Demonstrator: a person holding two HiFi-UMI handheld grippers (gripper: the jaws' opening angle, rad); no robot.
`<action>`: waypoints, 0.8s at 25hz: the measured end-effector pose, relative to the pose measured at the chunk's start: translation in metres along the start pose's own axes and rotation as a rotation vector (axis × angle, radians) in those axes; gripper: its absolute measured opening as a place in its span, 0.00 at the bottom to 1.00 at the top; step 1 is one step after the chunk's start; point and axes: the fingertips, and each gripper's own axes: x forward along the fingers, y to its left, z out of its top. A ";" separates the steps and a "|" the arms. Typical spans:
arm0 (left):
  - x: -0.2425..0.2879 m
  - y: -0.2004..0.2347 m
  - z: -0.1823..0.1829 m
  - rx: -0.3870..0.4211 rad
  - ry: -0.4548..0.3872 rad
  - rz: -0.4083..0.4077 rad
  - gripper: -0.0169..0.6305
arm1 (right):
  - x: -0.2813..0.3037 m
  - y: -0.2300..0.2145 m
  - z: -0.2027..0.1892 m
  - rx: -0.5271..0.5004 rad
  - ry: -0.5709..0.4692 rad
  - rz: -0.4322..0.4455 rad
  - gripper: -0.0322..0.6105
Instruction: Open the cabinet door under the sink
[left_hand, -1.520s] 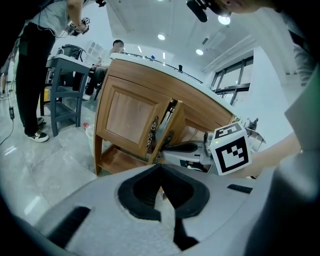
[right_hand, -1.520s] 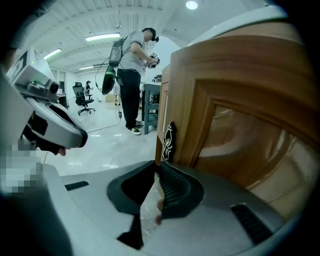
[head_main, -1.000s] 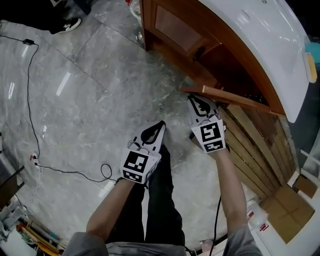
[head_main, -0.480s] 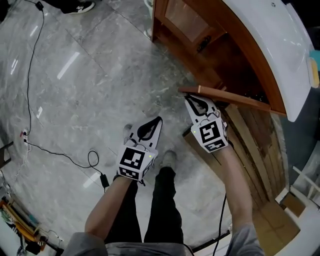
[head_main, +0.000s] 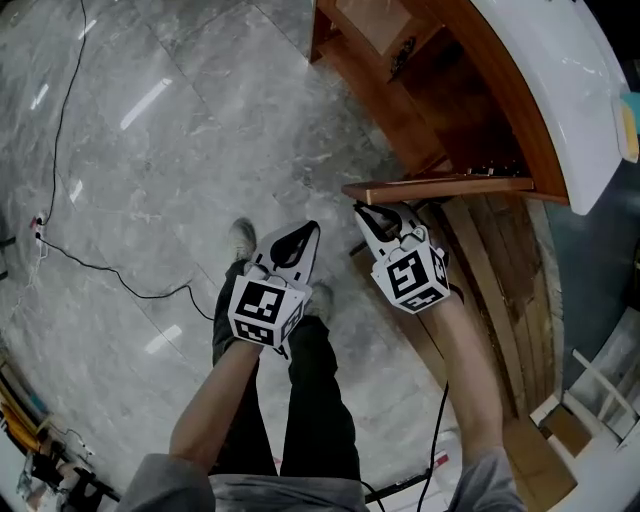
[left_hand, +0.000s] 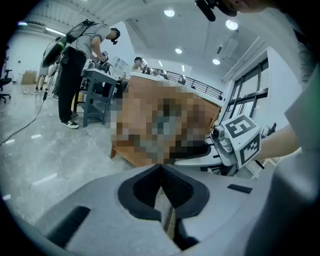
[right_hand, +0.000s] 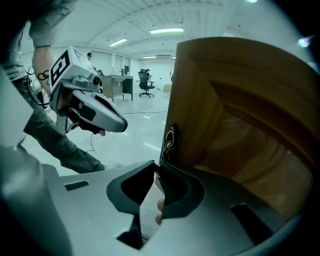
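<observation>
The wooden cabinet (head_main: 420, 115) stands under the white sink (head_main: 560, 90). Its door (head_main: 450, 186) is swung out and shows edge-on in the head view. My right gripper (head_main: 361, 211) sits at the door's free edge. In the right gripper view the jaws (right_hand: 156, 173) are closed together just under the dark ornate handle (right_hand: 169, 142) on the door (right_hand: 235, 115), gripping its lower end. My left gripper (head_main: 307, 230) hangs over the floor to the left, shut and empty, apart from the door. Its closed tips (left_hand: 161, 168) point toward the cabinet.
A second, closed door panel (head_main: 368, 20) lies further along the cabinet. Wooden slats (head_main: 500, 290) run right of the open door. A black cable (head_main: 70, 130) trails over the marble floor. My shoe (head_main: 240, 240) is below the left gripper. People stand at a table (left_hand: 95, 95) far off.
The door has swung further out from the cabinet, with my right gripper staying at its free edge. Both grippers have shifted slightly toward me, and the view has moved along the floor.
</observation>
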 end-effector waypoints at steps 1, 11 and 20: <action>-0.001 -0.006 -0.003 -0.005 -0.001 0.001 0.04 | -0.004 0.005 -0.003 -0.007 0.003 0.011 0.11; -0.008 -0.049 -0.021 0.002 0.003 -0.014 0.04 | -0.037 0.038 -0.031 -0.068 0.059 0.080 0.13; -0.021 -0.081 -0.028 0.014 0.035 -0.036 0.04 | -0.067 0.057 -0.060 -0.035 0.110 0.074 0.15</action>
